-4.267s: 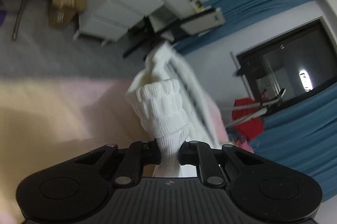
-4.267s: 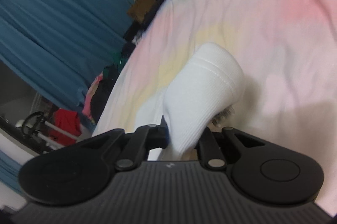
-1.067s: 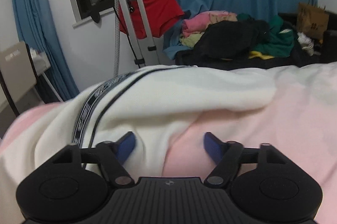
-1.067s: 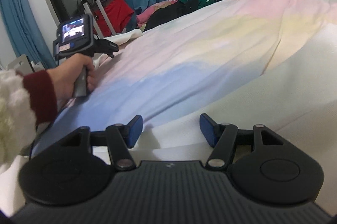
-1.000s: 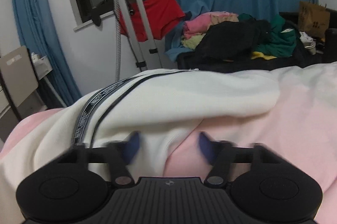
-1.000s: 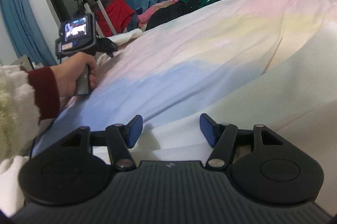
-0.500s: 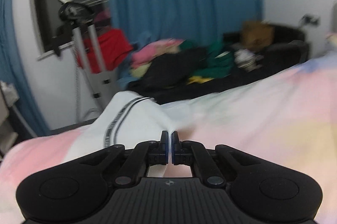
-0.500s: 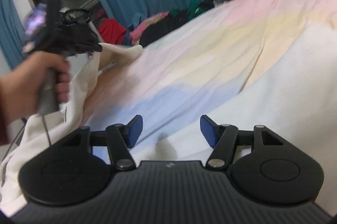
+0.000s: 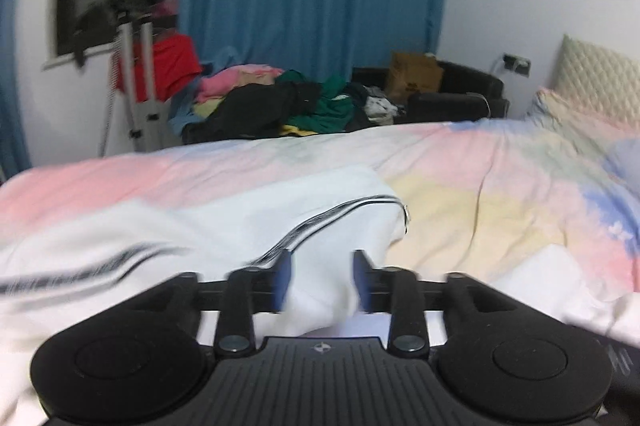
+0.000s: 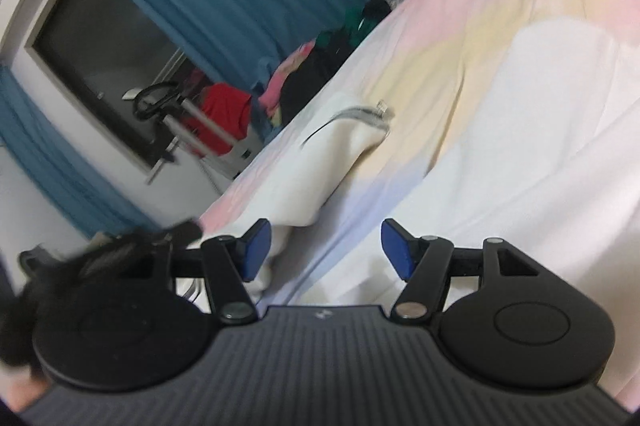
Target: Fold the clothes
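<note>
On the pastel bedspread [image 9: 500, 194] lies the white garment [image 9: 248, 226] with its dark striped trim, part of it folded over toward the middle of the bed. The left gripper [image 9: 320, 280] has its jaws apart with a fold of the white cloth between them, not pinched, and the right gripper [image 10: 322, 250] is wide open above the sheet, holding nothing. I judge one fold is just laid down; the next move calls for a new grasp on a free edge.
</note>
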The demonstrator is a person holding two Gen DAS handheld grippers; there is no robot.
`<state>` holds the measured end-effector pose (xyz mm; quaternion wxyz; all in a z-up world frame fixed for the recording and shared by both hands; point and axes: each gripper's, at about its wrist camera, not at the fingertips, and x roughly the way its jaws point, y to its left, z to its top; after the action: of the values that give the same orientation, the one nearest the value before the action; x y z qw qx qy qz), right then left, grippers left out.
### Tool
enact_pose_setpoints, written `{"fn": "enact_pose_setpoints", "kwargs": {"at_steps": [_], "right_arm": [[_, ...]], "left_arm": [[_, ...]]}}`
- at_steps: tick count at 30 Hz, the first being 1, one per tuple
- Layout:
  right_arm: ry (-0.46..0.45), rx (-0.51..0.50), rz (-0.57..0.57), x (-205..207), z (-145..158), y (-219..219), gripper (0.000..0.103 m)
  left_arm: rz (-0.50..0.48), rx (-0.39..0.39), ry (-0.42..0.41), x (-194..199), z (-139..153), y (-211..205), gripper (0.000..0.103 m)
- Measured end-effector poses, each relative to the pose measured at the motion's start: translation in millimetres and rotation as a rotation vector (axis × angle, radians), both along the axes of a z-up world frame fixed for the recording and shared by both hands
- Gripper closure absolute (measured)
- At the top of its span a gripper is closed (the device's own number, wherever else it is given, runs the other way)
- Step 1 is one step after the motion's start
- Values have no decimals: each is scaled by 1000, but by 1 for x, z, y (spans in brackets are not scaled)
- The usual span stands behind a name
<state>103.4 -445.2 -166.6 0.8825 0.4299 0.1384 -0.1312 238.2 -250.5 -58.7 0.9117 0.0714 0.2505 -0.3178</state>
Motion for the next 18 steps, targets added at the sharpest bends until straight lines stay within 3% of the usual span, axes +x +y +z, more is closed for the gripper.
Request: {"fn": "enact_pose_setpoints", "kwargs": {"at_steps": [4, 7, 11, 15, 18], "right_arm": [[-41, 125, 104, 0, -8, 4, 39], [-74, 153, 174, 5, -8, 14, 39], [-47, 39, 216, 9, -3, 33, 39], [-27, -20, 239, 9, -2, 49, 39], [-19, -21, 259, 14, -3, 56, 39]], "left_arm": [[64, 6, -29, -55, 3, 86, 42], [169, 32, -74, -91, 3, 148, 39], [309, 73, -133, -122, -7, 193, 39], [383, -32, -50, -123, -14, 217, 39], [390, -73, -59, -125, -12, 223, 33]]}}
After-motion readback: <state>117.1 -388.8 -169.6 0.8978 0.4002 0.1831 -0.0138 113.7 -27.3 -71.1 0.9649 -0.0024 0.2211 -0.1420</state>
